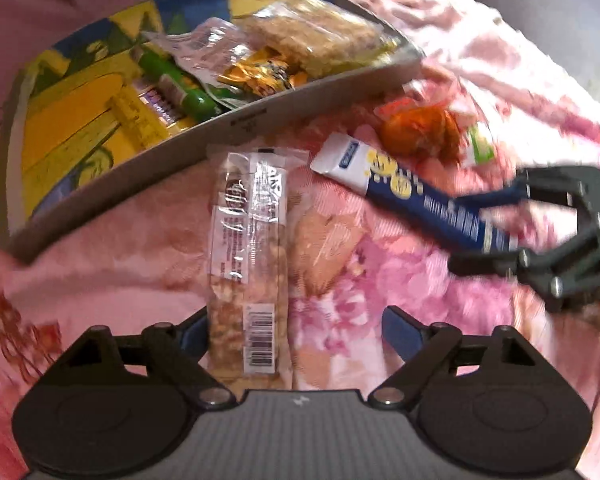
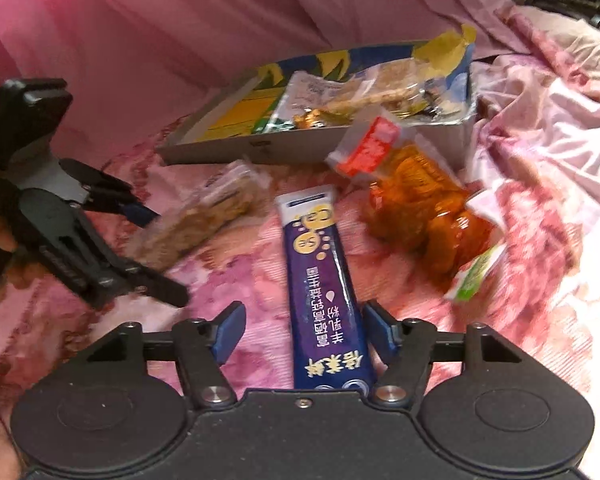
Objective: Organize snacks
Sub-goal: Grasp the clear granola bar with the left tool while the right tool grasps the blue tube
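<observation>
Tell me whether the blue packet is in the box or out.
Out. The blue packet lies on the pink cloth, in front of the box.

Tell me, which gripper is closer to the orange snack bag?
Right. The right gripper straddles the blue stick pack just beside the orange snack bag; the left gripper sits farther off, around the nut bar.

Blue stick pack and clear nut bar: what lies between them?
Only bare pink floral cloth between the blue stick pack and nut bar, per left wrist view.

Left wrist view low over pink floral bedspread [image 1: 400, 272], facing open cardboard snack box [image 1: 180, 140]; right wrist view close beside, angled leftward; both share box [image 2: 312, 144], blue stick sachet [image 1: 420, 200] [image 2: 324, 280]
</observation>
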The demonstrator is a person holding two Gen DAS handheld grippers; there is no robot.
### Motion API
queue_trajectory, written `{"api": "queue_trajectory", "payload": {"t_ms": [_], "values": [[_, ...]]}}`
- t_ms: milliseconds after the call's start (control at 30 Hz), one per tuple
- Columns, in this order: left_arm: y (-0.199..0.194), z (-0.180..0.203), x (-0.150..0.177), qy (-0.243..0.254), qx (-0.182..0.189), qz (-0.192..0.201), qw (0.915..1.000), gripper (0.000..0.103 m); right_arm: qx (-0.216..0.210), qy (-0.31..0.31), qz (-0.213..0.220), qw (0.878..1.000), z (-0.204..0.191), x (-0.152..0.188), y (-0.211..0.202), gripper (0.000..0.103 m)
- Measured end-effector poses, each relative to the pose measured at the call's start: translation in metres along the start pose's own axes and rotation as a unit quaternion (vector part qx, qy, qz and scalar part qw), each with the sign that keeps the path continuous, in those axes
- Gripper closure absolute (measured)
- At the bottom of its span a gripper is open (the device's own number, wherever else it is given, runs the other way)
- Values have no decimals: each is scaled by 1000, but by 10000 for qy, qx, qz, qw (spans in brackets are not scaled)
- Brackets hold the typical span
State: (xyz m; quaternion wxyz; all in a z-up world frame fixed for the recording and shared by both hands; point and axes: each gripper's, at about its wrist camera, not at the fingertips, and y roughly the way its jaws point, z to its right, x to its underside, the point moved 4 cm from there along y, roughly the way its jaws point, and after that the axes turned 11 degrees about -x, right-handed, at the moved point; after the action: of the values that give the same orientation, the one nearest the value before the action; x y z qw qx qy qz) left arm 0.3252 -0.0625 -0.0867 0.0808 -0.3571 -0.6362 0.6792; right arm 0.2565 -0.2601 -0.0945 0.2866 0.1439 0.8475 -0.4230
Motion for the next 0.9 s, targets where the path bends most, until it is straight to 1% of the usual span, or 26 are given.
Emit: {"api": "queue_trajectory", "payload": {"t_ms": [67, 200, 333, 433, 500, 533, 633, 700, 733, 800, 833, 900], "values": [[0, 1, 1, -272, -164, 103, 9994, 14, -27, -12, -4, 10000, -3, 2, 1, 36], [2, 2, 0, -625, -431, 349, 9965, 14, 171, -315, 53, 9993, -8, 3, 9, 37], [2, 5, 2, -652, -647, 534, 9943, 14, 418, -768, 65, 9962, -17, 8, 14, 37], [0, 5, 1, -720, -704, 664, 9927, 15, 492, -824, 107, 9953, -18, 9, 16, 35], [-3, 2, 2, -891, -662, 730, 9911, 22, 536, -801, 108, 9953, -18, 10, 15, 35], [-4, -1, 3, -1013, -647, 742, 9900, 24, 553, -809, 121, 9951, -19, 10, 15, 35], [-3, -9, 8, -1399, -625, 712, 9856, 35, 605, -839, 137, 9945, -19, 10, 17, 35], [-3, -14, 10, -1615, -652, 699, 9822, 44, 646, -870, 158, 9940, -20, 11, 19, 37], [-4, -16, 11, -1708, -681, 687, 9805, 46, 671, -881, 168, 9937, -21, 11, 20, 37], [-4, -18, 11, -1855, -740, 644, 9777, 57, 748, -938, 185, 9926, -22, 12, 21, 41], [-4, -18, 11, -1918, -752, 609, 9767, 58, 783, -969, 193, 9920, -23, 12, 21, 43], [-4, -15, 11, -1980, -792, 572, 9753, 61, 836, -1012, 205, 9911, -24, 13, 21, 52]]}}
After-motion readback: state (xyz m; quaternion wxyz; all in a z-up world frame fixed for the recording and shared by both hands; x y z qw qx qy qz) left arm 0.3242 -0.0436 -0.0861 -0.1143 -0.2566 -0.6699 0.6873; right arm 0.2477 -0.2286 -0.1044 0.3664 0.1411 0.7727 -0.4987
